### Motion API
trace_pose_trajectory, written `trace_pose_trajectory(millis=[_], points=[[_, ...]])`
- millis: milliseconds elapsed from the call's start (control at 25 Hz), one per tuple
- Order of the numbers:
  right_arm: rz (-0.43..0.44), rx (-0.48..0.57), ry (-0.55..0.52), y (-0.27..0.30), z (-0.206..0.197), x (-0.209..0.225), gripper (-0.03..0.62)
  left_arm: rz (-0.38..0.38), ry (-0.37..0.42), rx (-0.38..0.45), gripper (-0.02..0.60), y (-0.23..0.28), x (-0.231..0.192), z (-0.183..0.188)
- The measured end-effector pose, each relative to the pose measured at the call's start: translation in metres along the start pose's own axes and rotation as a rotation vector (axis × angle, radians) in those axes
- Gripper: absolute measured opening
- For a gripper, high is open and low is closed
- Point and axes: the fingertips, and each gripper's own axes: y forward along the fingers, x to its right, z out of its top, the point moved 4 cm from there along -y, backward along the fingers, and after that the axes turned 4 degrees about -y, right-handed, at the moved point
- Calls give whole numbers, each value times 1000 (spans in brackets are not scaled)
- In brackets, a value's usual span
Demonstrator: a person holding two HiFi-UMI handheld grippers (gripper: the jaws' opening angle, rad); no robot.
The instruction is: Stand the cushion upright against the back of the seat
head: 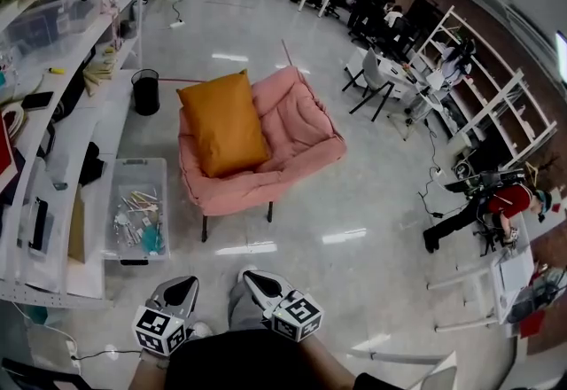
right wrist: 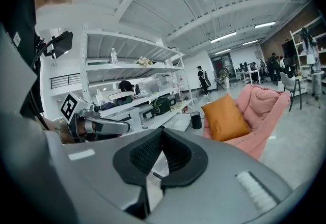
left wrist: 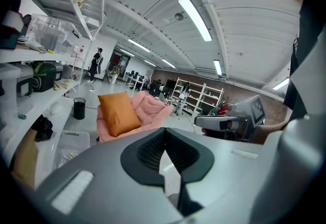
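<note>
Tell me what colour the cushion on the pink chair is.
The cushion is mustard orange, clearest in the head view.

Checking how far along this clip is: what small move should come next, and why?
Probably step closer to the pink armchair. The left gripper and right gripper are both shut, empty and low near the person's body. A stretch of bare floor lies between them and the orange cushion, which sits toward one side of the seat, out of reach.
</note>
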Motion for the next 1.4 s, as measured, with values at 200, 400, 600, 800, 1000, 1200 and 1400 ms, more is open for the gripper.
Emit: trace_pose_trajectory(millis=[200,400,600,800,1000,1200,1400], points=[[15,1,15,23,11,41,5,23,-5,-12,20,34,-18,16],[32,-16,15,49,24,92,5,36,-8,-25,20,84,-35,38],[58,-26,12,65,43,155,5,42,-6,-26,21,146,-40,66],[73,-21,24,82,64,219,5,60,-6,-28,26,211,-49,94],[78,-13,45,82,80,281,5,70,4,-30,33,273,-44,120],[58,-3,72,90,89,332,5,96,-19,-20,54,315,-51,135],[41,-10,114,101,93,360,5,118,-9,-33,65,338,-64,145]])
